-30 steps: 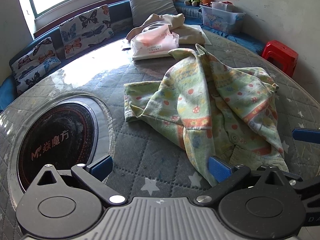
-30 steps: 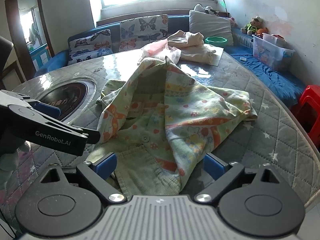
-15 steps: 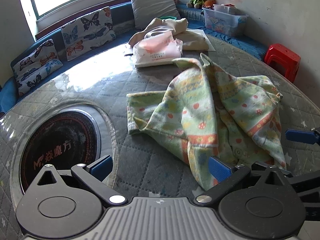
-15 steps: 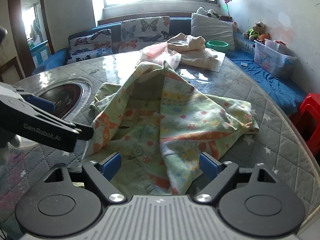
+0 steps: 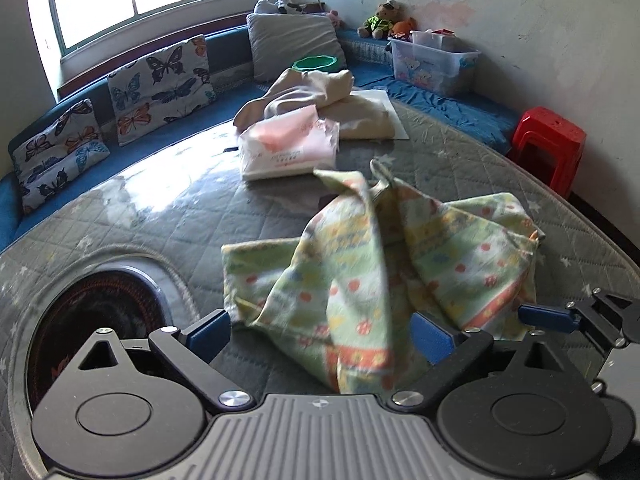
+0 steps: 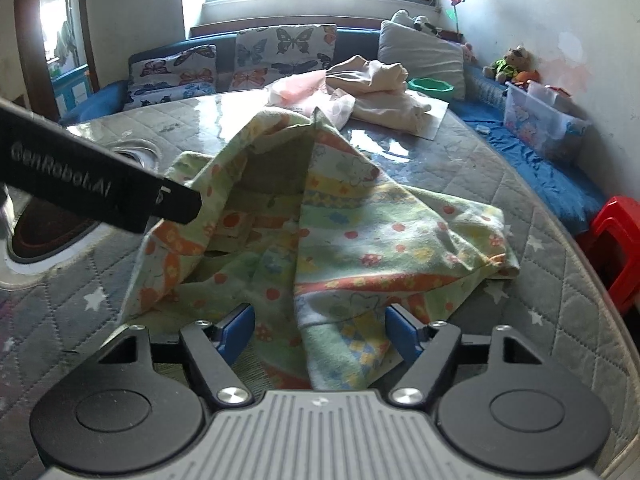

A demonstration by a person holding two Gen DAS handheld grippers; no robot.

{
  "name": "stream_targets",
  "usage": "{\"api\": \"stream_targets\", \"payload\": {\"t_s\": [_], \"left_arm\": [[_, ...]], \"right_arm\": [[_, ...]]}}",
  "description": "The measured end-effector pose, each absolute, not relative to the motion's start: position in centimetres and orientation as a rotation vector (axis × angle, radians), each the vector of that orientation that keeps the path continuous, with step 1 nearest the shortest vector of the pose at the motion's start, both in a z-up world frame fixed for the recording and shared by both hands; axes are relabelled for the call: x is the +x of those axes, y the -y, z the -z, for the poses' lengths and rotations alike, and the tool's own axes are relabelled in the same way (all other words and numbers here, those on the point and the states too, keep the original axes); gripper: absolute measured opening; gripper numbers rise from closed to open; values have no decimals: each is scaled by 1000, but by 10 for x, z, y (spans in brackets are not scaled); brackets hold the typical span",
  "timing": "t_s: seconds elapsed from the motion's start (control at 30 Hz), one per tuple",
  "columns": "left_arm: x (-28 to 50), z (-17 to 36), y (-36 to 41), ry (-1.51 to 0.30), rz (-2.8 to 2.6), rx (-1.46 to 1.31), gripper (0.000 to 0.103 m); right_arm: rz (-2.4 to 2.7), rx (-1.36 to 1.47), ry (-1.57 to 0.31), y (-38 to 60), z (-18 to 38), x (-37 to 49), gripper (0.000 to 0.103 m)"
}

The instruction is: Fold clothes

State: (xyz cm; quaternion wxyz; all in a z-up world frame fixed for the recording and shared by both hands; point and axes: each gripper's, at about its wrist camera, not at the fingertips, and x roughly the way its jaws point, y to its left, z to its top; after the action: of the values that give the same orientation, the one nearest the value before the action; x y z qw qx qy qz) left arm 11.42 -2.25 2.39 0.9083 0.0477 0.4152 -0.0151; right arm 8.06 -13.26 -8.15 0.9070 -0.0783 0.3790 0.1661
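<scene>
Rumpled green printed garment [image 5: 360,276] lies heaped between both grippers' spread fingers [image 5: 208,334], ungripped.

Crumpled garment [image 5: 372,264] heaped mid-tabletop [image 5: 168,216], bare quilted surface open to its left and right, round inset burner [image 5: 92,320] at the near left, tissue pack [image 5: 290,144] and beige clothes pile [image 5: 320,96] crowding the far side, right hand-held gripper [image 5: 560,318] just beside the garment's right edge

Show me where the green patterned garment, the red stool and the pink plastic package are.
green patterned garment [image 6: 360,240], right wrist view, on its spread right half.
red stool [image 5: 554,130], left wrist view, on its seat top.
pink plastic package [image 5: 288,148], left wrist view, on its top face.
</scene>
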Motion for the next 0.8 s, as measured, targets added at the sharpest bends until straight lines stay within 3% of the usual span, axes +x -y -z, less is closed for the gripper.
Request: {"api": "stream_targets", "payload": {"t_s": [0.07,0.2,0.27,0.33,0.4,0.5,0.67,0.8], "left_arm": [[119,-23,25,-859,37,99,93],[126,-19,28,-866,51,98,76],[128,-15,29,-870,55,106,66],[131,-11,28,-883,62,105,40],[132,-8,26,-890,80,91,24],[130,-6,24,-881,98,92,9],[123,-5,16,-864,87,100,4],[118,-4,1,-864,60,80,3]], "right_arm": [[-338,-170,-778,132,83,82,71],[-331,-167,-780,133,84,85,66],[-325,-165,-780,134,85,85,59],[-317,-165,-778,136,85,85,53],[-312,-158,-779,140,84,86,49],[-305,-140,-780,145,84,86,42],[-292,-97,-775,156,81,85,24],[-279,-90,-778,161,82,85,17]]}}
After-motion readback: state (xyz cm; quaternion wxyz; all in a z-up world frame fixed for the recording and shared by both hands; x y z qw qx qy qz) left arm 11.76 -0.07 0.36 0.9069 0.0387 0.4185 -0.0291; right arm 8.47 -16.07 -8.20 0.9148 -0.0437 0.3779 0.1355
